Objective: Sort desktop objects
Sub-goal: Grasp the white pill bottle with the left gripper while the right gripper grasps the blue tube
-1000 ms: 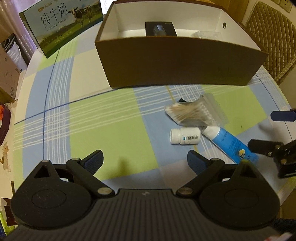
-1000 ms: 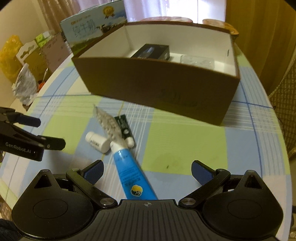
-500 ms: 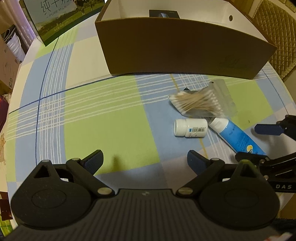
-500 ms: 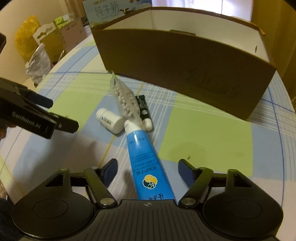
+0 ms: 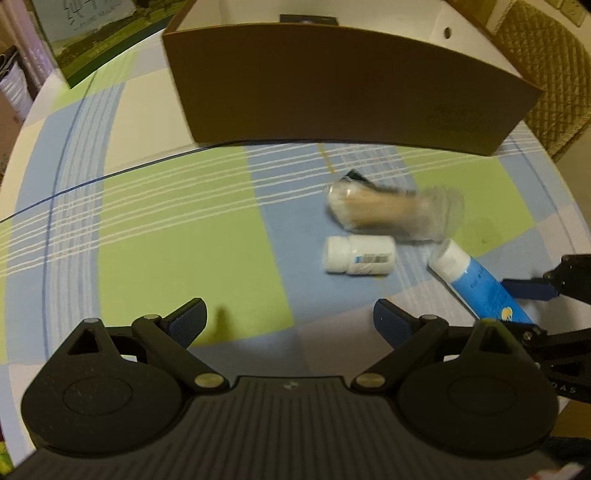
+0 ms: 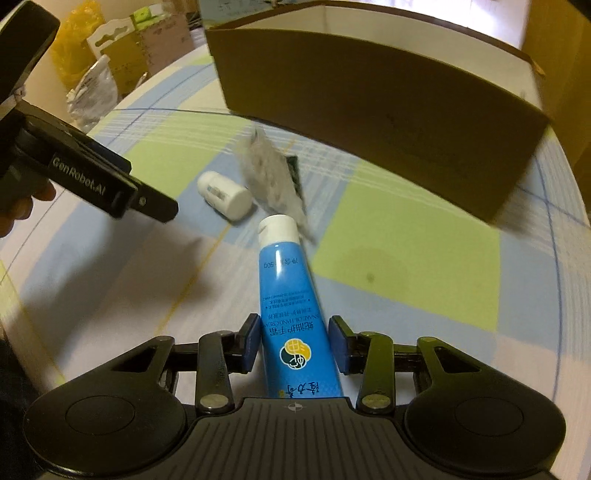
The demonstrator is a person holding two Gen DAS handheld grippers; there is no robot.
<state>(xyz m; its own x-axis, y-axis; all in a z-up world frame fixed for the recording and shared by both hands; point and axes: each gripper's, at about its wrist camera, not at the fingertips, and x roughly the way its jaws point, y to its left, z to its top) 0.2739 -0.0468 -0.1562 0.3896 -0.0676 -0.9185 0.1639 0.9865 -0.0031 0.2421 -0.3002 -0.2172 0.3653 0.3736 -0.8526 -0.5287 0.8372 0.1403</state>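
at the far left of the right wrist view the left gripper (image 6: 155, 206) comes in from the edge, with part of a hand (image 6: 22, 206) behind it; only its outer side shows there, but its own camera shows its two fingers wide apart over the checked tablecloth (image 5: 166, 240), holding nothing. next to the right lies a white pill bottle (image 6: 224, 195) on its side, its label too small to read. just beside it is a clear bag of cotton swabs (image 5: 391, 212), blurred in both views, and it covers most of a small dark green packet (image 6: 295, 173), so i cannot tell what that packet is. the blue tube (image 6: 291, 306) with a white cap lies on the cloth, cap pointing to the brown box (image 6: 388, 122), near the bag. the right gripper (image 6: 295, 345) has its blue pads (image 6: 251, 343) drawn close on both sides of the tube's lower part; whether they already press it i cannot tell. the tube's end is hidden under the gripper body. inside the box only a dark object's top edge (image 5: 308, 19) shows over the wall.
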